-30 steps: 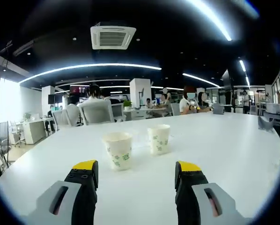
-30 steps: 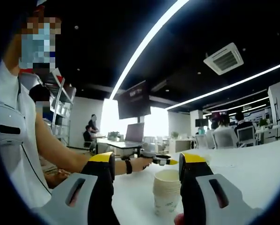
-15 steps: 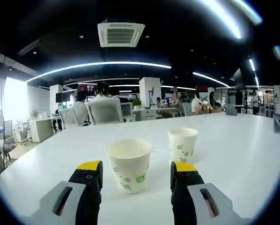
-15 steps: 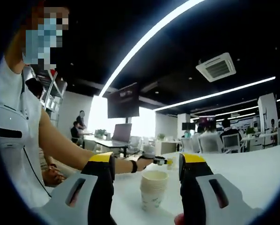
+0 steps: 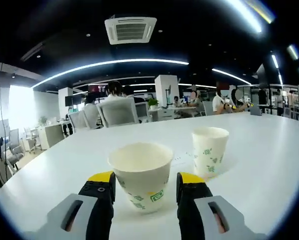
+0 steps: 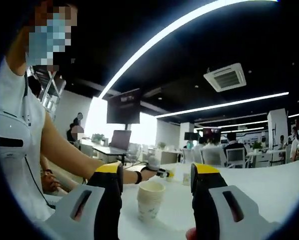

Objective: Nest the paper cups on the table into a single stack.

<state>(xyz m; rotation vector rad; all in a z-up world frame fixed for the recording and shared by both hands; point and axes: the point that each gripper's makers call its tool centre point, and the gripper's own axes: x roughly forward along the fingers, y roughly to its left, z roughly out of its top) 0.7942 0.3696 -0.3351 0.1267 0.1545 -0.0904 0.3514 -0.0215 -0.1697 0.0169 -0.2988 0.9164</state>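
White table (image 5: 269, 150) runs away from me toward office chairs and seated people under strip lights. Between the spread jaws of my left gripper (image 5: 145, 180) stands a paper cup (image 5: 140, 175), upright, its wall just beside both yellow tips; I cannot tell if either touches. Ahead and right of that gripper stands a second cup (image 5: 210, 150), apart. My right gripper (image 6: 156, 173) is spread too, and a stack of cups (image 6: 149, 199) stands ahead between its jaws, clear of them.
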